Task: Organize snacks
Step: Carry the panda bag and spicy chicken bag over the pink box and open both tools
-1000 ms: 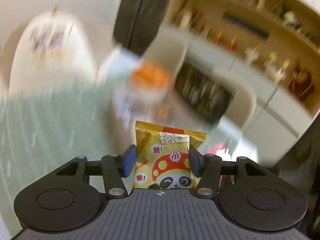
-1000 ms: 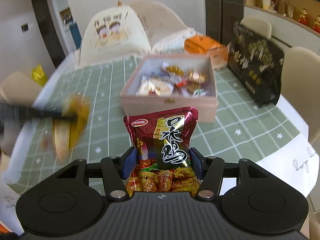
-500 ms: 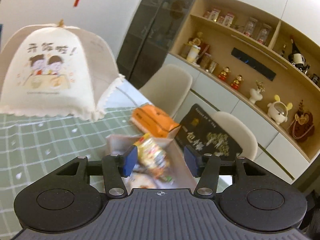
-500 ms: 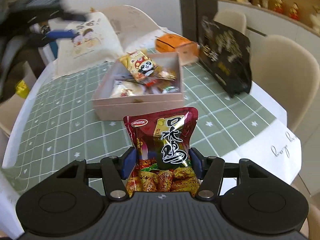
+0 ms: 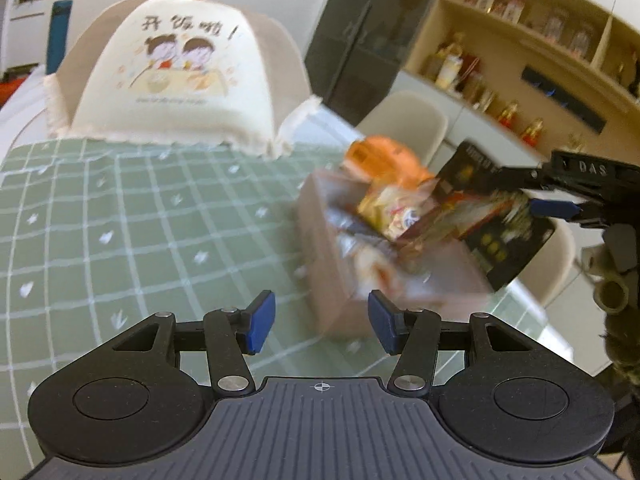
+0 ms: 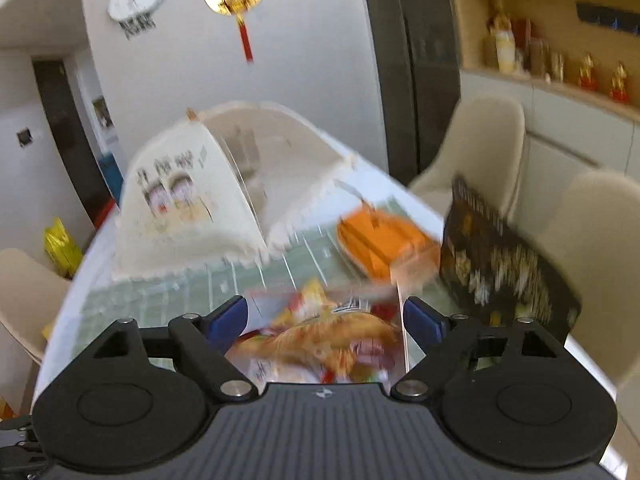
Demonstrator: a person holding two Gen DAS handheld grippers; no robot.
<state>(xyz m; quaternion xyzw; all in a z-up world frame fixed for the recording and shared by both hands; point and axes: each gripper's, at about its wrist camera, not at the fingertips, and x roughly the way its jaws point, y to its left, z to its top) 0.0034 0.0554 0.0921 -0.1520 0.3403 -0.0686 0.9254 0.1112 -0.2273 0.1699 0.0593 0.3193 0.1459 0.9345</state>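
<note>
In the left wrist view my left gripper (image 5: 322,322) is open and empty, low over the green checked tablecloth, short of the pink box (image 5: 336,264). The box is blurred and holds several snack packets, with the yellow panda packet (image 5: 384,212) on top. My right gripper (image 5: 560,204) reaches over the box from the right. In the right wrist view, the right gripper (image 6: 326,320) has its jaws opening wide. The dark red snack packet (image 6: 320,344) shows as a blur below and between them, over the box, and the pads do not press on it.
A white domed food cover (image 5: 176,72) stands at the back of the table. An orange carton (image 5: 380,156) sits behind the box and a black gift bag (image 5: 500,240) to its right. Cream chairs (image 6: 480,152) line the table's right side.
The left gripper let go of the yellow panda packet, which now lies in the box, then sank and drew back. The right gripper carried the red packet over the box and spread its jaws.
</note>
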